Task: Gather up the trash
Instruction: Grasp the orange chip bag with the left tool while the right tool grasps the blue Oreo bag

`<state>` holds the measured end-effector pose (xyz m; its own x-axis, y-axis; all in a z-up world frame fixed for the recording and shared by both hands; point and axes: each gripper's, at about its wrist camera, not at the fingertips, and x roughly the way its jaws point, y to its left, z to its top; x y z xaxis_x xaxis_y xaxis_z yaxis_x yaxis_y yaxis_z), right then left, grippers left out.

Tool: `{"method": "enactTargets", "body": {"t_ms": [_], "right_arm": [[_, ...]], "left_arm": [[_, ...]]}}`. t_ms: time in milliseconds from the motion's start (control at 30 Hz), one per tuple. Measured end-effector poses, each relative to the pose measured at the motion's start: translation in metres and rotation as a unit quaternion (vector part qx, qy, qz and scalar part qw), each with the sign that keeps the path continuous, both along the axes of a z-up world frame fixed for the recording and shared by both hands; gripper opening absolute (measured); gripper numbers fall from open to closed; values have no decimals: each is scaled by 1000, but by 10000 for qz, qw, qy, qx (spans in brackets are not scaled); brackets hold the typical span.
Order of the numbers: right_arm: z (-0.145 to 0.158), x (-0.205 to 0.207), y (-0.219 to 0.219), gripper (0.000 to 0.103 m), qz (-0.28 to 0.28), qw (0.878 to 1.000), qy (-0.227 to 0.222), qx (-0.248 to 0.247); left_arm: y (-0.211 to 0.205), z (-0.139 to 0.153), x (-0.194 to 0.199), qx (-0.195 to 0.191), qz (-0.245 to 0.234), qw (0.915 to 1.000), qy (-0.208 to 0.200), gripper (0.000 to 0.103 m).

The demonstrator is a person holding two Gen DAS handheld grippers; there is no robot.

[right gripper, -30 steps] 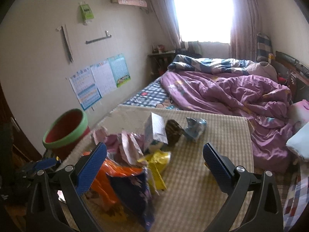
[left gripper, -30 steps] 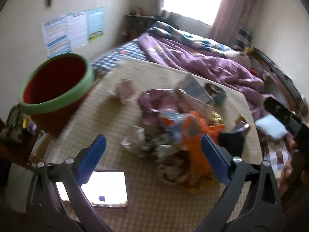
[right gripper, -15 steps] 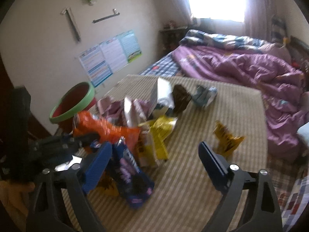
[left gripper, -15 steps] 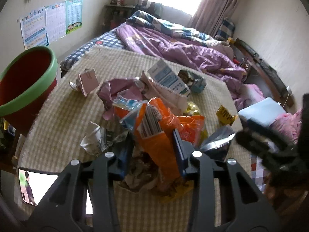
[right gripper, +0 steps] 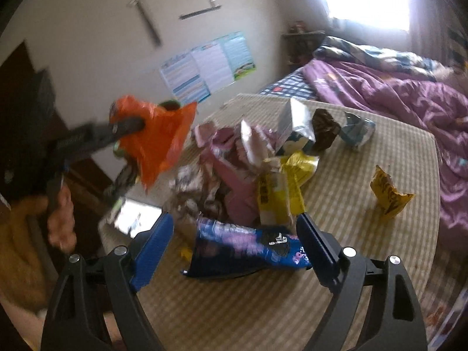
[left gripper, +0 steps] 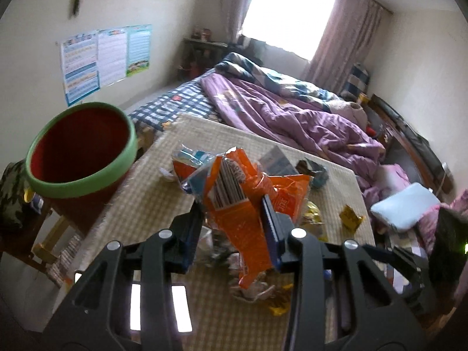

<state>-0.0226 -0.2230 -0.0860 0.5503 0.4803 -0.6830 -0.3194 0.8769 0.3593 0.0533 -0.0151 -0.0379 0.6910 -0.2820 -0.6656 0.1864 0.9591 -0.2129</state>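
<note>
My left gripper [left gripper: 234, 228] is shut on an orange snack bag [left gripper: 237, 201] and holds it above the mat-covered table [left gripper: 152, 201]; it also shows in the right wrist view [right gripper: 158, 137], raised at the left. The red bin with a green rim [left gripper: 79, 152] stands left of the table. My right gripper [right gripper: 237, 242] is open, its jaws on either side of a dark blue snack bag [right gripper: 245, 248] lying on the table. A pile of wrappers [right gripper: 234, 175] lies behind it, with a yellow bag [right gripper: 278, 187] and a small yellow wrapper [right gripper: 389, 196].
A lit tablet [right gripper: 137, 219] lies at the table's near left corner. A bed with a purple duvet [left gripper: 292, 117] runs behind and right of the table. A white carton [right gripper: 295, 125] and a teal wrapper [right gripper: 356, 128] sit at the far side.
My left gripper closed on the orange bag and lifted it off the pile toward the bin side. My right gripper came down and forward around the blue bag.
</note>
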Motion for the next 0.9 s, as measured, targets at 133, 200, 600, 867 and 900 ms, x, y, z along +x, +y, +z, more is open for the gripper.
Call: {"method": "enactTargets", "body": {"t_ms": [133, 200, 600, 867, 900], "right_arm": [[-20, -3, 10, 83, 101, 9987, 347, -362], [-30, -2, 9, 83, 38, 9975, 585, -403], [-76, -1, -12, 72, -595, 9755, 2002, 688], [-59, -5, -29, 14, -968, 9766, 1727, 843], [-53, -5, -33, 12, -1037, 9778, 1620, 837]], "left_arm": [[4, -2, -1, 8, 36, 10000, 36, 37], [4, -1, -2, 11, 10, 10000, 32, 37], [3, -4, -5, 37, -33, 10000, 21, 37], [34, 1, -6, 125, 363, 9992, -76, 37], [43, 1, -5, 130, 470, 9988, -73, 37]]}}
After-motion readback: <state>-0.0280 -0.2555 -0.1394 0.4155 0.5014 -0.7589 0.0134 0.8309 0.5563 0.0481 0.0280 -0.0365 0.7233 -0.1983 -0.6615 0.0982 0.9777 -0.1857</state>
